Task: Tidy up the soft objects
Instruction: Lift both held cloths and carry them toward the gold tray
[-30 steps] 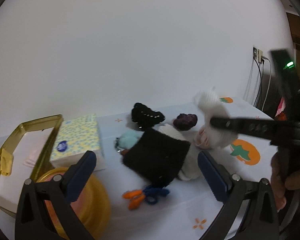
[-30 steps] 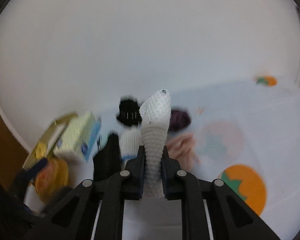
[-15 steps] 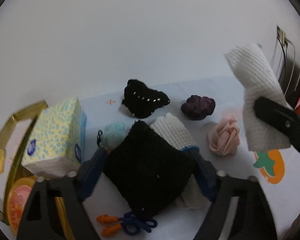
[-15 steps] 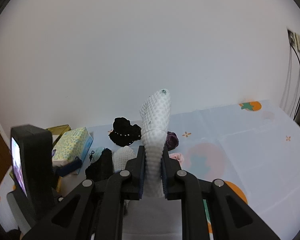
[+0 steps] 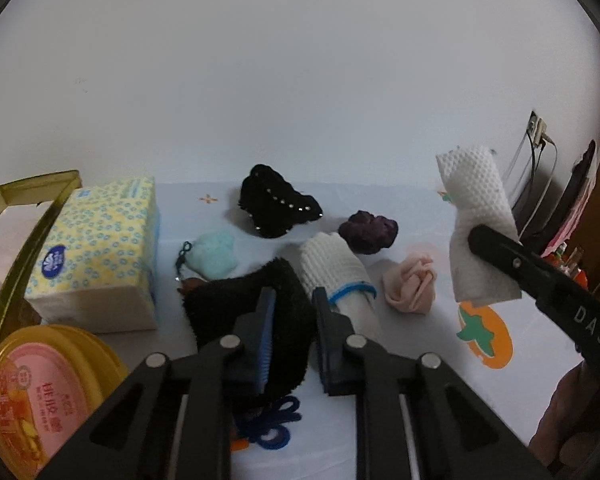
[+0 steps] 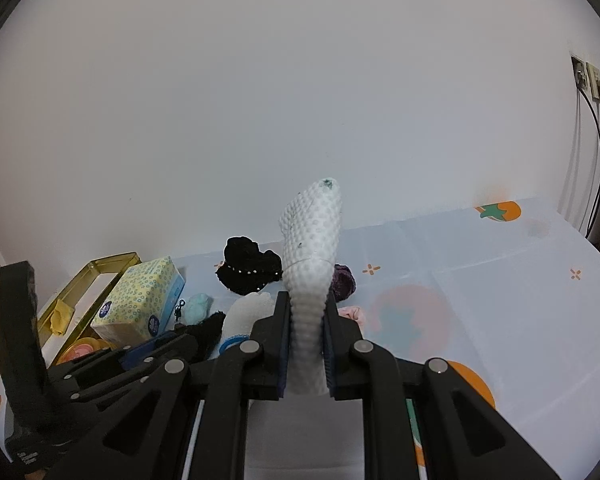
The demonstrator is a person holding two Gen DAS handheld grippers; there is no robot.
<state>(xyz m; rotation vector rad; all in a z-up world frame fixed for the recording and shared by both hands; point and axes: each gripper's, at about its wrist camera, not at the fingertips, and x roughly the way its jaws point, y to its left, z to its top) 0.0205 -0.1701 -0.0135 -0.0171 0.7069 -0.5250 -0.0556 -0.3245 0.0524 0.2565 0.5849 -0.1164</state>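
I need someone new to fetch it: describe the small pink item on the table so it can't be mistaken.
Start at the yellow tissue box on the left of the table and scan right past the white knit glove. Just beyond lies the pink fabric bundle, below the dark purple scrunchie. It alone is pale peach-pink, twisted like a rosebud.

Left gripper [image 5: 292, 332] clamped on a black fuzzy cloth [image 5: 256, 308] among soft things on a printed tablecloth [image 5: 380, 420].

Its jaws have just been closing and now pinch the cloth's raised fold. Just right lies a white knitted glove [image 5: 334, 272] with a blue cuff band, then a pink fabric bundle [image 5: 410, 288]. Behind sit a teal pom-pom [image 5: 214, 254], a studded black piece [image 5: 276, 208] and a dark purple scrunchie [image 5: 368, 230]. A tissue pack [image 5: 96, 252] stands at left. The right gripper [image 5: 496, 240] holds a white embossed paper towel [image 5: 476, 224] aloft.
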